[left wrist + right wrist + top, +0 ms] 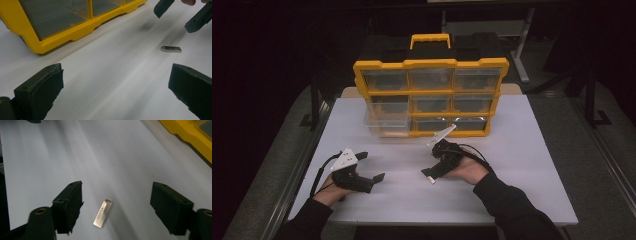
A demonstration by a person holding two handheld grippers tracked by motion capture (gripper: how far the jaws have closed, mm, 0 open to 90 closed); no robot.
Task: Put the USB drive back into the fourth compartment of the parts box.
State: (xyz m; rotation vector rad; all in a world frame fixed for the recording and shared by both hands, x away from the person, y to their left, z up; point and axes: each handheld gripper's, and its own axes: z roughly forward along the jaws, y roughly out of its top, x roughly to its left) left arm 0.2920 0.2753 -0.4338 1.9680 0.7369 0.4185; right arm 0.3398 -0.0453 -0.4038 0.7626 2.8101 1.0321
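— What's on the desk (522, 165) right now?

— I count one small flat silver metal USB stick (102, 213), lying flat on the white desk near the front. Behind it stands one yellow plastic organiser case with clear drawers (430, 97); I count nine drawers in three rows of three, and the bottom-left one sticks out.

— And your two grippers?

— My right hand-held gripper (116, 207) straddles the stick: its two black jaws are on either side, partly apart, neither pad touching the metal. It has hold of nothing. My left hand-held gripper (116, 90) sits well to the side above the bare desk, jaws spread wide and empty, looking across at the stick.
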